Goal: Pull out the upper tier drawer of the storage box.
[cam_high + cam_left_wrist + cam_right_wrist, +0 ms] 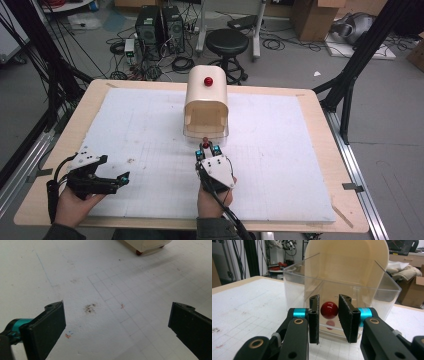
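Right gripper (329, 315), black jaws w/ teal collars, is closed on a glossy red ball knob (329, 310) at the front of a clear plastic drawer (387, 293), pulled out of a cream round-topped box (205, 95). Left gripper (112, 181) rests w/ jaws wide apart over bare white foam board (140, 290), nothing between them.

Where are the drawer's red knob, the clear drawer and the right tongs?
red knob (329, 310), right gripper view, front of the ball
clear drawer (387, 293), right gripper view, right wall
right tongs (329, 315), right gripper view, midway between fingertips
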`<action>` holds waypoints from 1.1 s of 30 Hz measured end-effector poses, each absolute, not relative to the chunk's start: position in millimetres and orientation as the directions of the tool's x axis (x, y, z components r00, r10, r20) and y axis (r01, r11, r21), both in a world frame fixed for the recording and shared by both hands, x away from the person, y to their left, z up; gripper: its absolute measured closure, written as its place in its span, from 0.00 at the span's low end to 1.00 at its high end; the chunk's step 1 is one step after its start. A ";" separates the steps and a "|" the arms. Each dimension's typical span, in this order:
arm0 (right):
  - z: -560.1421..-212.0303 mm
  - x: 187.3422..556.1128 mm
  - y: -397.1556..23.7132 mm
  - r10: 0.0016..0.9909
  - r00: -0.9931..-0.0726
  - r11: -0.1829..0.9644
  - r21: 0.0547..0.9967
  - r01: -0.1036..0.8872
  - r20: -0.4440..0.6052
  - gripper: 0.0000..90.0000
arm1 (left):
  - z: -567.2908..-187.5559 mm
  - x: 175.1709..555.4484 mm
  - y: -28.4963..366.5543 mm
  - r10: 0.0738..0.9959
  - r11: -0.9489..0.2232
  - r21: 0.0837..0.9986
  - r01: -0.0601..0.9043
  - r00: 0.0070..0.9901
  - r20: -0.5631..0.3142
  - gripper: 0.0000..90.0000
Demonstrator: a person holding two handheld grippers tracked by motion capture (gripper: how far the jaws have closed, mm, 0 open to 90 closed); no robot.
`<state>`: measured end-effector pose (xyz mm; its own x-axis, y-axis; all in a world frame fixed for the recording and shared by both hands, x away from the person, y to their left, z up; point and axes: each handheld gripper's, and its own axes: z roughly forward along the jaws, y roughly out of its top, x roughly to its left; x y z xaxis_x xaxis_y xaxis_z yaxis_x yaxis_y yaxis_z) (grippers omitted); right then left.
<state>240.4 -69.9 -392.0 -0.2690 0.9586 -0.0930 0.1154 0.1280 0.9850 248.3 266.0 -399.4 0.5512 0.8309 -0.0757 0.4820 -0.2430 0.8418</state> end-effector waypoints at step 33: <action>-392.6 224.9 -91.0 0.932 -0.358 0.116 0.983 0.141 -0.059 0.59 | -400.1 248.3 265.4 0.830 -0.248 0.840 0.483 0.553 -0.073 0.02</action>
